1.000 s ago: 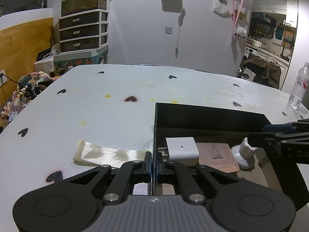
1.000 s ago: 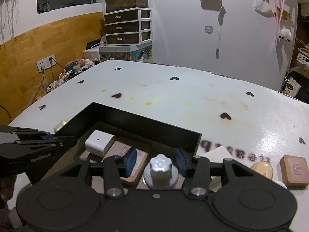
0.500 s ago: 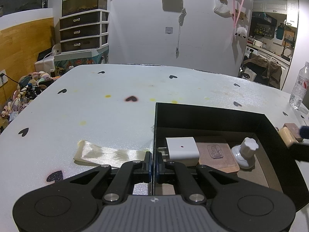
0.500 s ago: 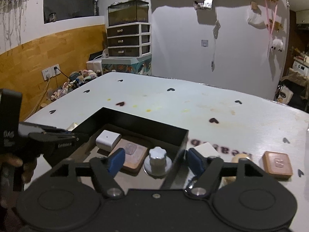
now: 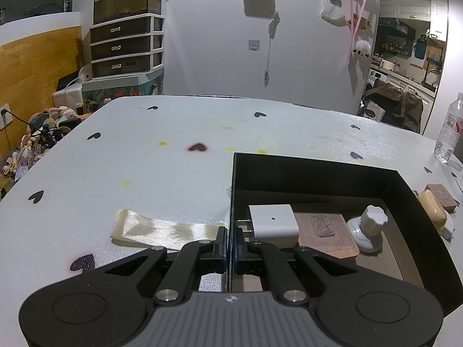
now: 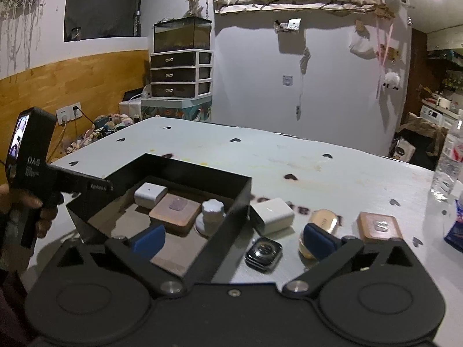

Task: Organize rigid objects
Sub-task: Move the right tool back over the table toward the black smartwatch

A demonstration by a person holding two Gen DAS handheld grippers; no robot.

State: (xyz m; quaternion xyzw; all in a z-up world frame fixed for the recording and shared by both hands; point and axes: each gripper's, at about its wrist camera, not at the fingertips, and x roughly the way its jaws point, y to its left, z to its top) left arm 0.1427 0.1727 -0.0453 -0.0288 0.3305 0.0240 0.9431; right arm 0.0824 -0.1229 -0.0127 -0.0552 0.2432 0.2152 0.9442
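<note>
Three things lie in the black box [image 5: 318, 173]: a white charger [image 5: 273, 221], a wooden block [image 5: 325, 235] just right of it, and a white knob [image 5: 367, 227] on its round base at the block's right. In the left wrist view the charger's near end and the block's near edge are hidden behind the left hand-held gripper [image 5: 230, 244], and the box's near wall is cut off by that gripper's body. Its jaws are pressed together on the box's left wall, one pad outside, one inside. A pale ribbon strip [image 5: 162, 230] lies on the worktop [image 5: 144, 173] just left of the box, its right end hidden behind the gripper.

The right hand-held gripper [image 6: 231, 238] has just been opening and now stands at its widest, holding nothing; the box's near right corner sits between its spread fingers, untouched. Its right finger [image 6: 319, 240] covers the near part of a tan oval case [image 6: 324, 219]. Outside the box, on the worktop to its right, are a second white charger [image 6: 272, 215] touching or just beside the box wall (I cannot tell which), a dark smartwatch body [image 6: 264, 251] nearer, the tan case, and a second wooden block [image 6: 379, 227] further right. Printed letters on the worktop are mostly hidden under these things. A water bottle [image 6: 447, 170] stands at the far right, and a blue-and-white object [image 6: 454, 228] is cut off by the frame edge. At far left a person's hand [image 6: 26, 214] grips the left gripper's handle, blurred and only partly in view.
</note>
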